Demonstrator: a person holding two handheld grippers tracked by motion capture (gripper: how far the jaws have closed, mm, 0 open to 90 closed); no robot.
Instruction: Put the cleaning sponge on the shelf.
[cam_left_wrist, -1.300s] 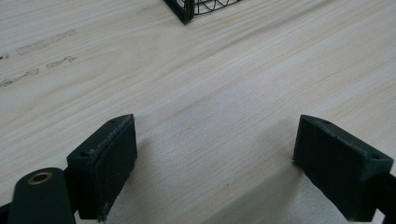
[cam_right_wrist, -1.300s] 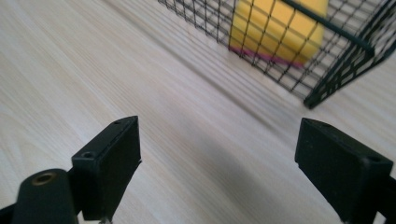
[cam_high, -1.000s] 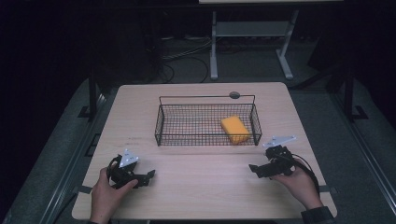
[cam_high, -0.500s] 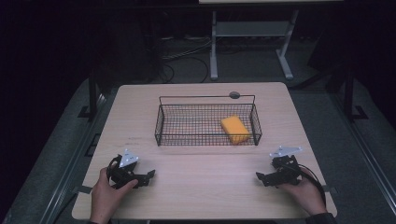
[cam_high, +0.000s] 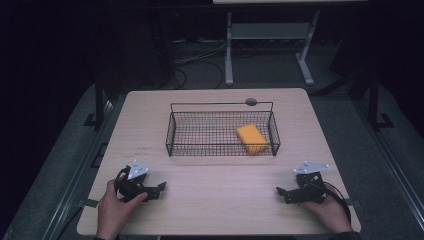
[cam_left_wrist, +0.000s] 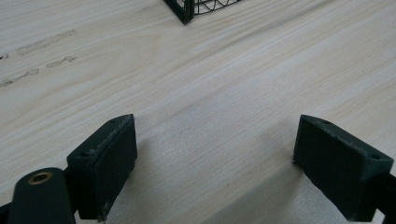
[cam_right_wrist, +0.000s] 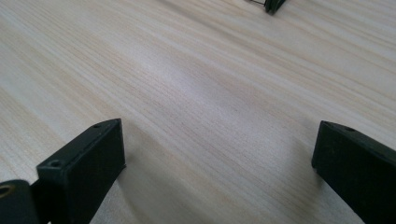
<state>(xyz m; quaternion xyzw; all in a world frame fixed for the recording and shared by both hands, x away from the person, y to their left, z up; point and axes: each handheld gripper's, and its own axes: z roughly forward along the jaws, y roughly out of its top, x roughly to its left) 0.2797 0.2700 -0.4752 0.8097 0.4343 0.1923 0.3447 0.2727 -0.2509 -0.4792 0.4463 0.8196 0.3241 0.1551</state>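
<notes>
While you look down from the high view, the orange sponge (cam_high: 251, 139) lies in the right end of the wire basket (cam_high: 172, 134), its long axis running away from you and tilted a little to the left, its right side near the right wall. That basket sits mid-worktop (cam_high: 210, 197) with its long side across, and a small dark disc (cam_high: 251, 102) lies just behind its far rim. Bare wood runs between the basket and your near edge. Your left hand (cam_high: 114, 212) holds the left gripper (cam_high: 159, 190) low at the near left, pointing right; your right hand (cam_high: 330, 212) holds the right gripper (cam_high: 282, 192) at the near right, pointing left, well apart from the other.

Over to the left gripper view: your fingers (cam_left_wrist: 105, 161) stand wide apart over bare wood, a basket corner ahead.

Right gripper view now: fingers (cam_right_wrist: 84, 168) spread wide, wood grain between them, another basket corner at the top.
</notes>
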